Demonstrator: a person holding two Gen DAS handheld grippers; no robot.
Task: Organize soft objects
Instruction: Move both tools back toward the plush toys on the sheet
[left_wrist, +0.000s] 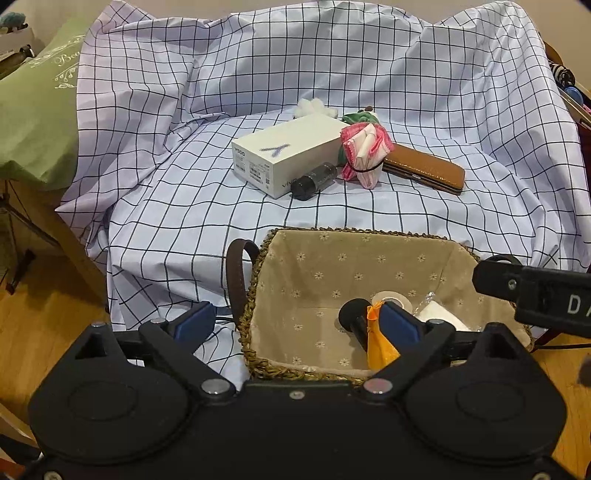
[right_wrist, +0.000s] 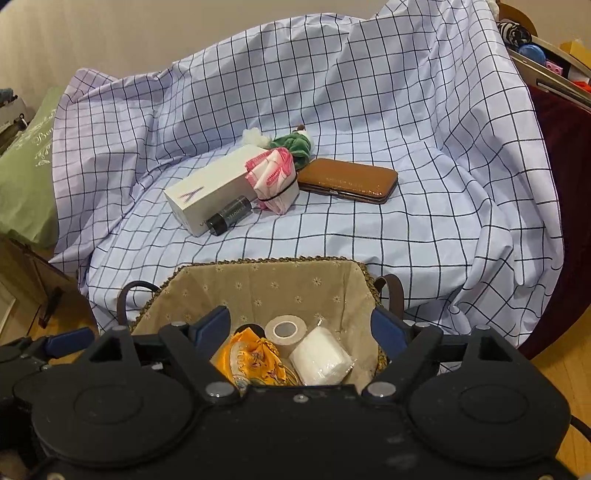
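A woven basket with a flowered lining stands at the near edge of the checked sheet. In it lie a yellow embroidered pouch, a tape roll, a wrapped white roll and a black cylinder. My left gripper is open over the basket's left rim, and the pouch's corner shows beside its right finger. My right gripper hangs open above the basket's contents, touching none of them. Farther back lie a pink-and-white tied cloth bundle, a green plush and white fluff.
A white phone box, a dark bottle and a brown leather case lie beside the soft things. A green pillow is at the left, and a shelf with toys at the right. Wooden floor lies below.
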